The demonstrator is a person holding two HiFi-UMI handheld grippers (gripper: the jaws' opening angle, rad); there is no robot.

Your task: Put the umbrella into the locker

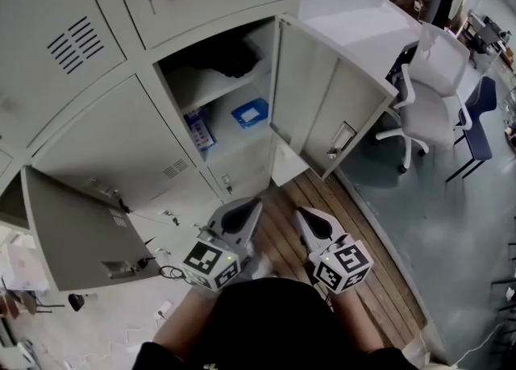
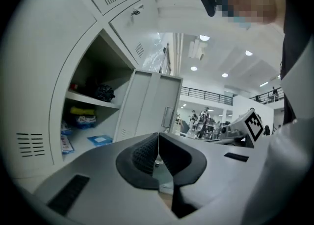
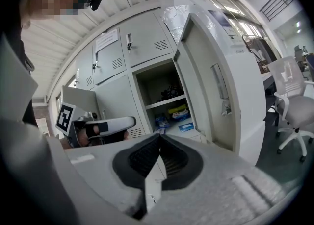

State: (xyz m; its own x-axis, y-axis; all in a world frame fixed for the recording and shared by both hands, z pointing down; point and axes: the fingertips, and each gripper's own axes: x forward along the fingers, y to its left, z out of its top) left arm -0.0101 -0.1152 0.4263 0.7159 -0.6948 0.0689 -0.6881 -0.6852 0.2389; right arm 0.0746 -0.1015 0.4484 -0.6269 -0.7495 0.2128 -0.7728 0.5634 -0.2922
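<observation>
Open locker [image 1: 179, 90], door [image 1: 318, 110] swung wide: black umbrella [image 1: 222, 58] on its upper shelf, blue box [image 1: 250, 112] below. Left gripper [image 1: 256, 201] and right gripper [image 1: 300, 212], both clenched and empty, side by side above wooden flooring [image 1: 379, 280]; white office chair [image 1: 431, 94] at right.

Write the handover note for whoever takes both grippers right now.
Left gripper: jaws together, empty.
Right gripper: jaws together, empty.
Both are held in front of the open locker; its door stands swung out to the right.
A dark bundle, probably the umbrella, lies on the upper shelf; a blue packet sits below.
Done: stowing, it seems.
Left: confirm the bundle is the umbrella; perhaps shut the door.
</observation>
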